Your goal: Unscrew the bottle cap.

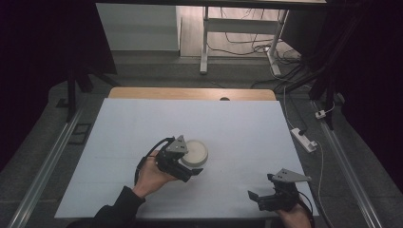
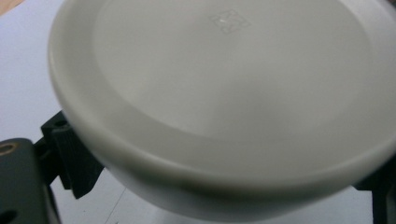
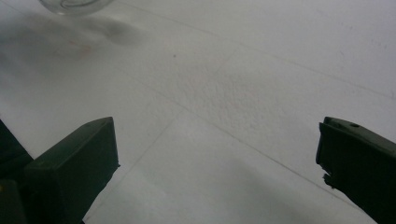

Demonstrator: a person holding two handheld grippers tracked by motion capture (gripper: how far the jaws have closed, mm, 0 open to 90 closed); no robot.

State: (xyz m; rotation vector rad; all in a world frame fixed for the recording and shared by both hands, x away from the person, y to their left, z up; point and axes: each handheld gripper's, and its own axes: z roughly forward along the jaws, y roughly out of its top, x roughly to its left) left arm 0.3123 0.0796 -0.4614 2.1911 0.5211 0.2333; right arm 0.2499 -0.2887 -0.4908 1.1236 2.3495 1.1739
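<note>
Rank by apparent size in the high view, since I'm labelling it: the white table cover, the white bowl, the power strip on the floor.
1. White table cover, by far the largest.
2. White bowl, at the left claw.
3. Power strip, narrower; it lies lower than the tabletop, so farther from the camera, which may shrink it.

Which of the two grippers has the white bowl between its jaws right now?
The left gripper: its jaws stand either side of the white bowl mid-table. The right gripper sits apart near the table's front edge, jaws wide open over bare surface.
</note>
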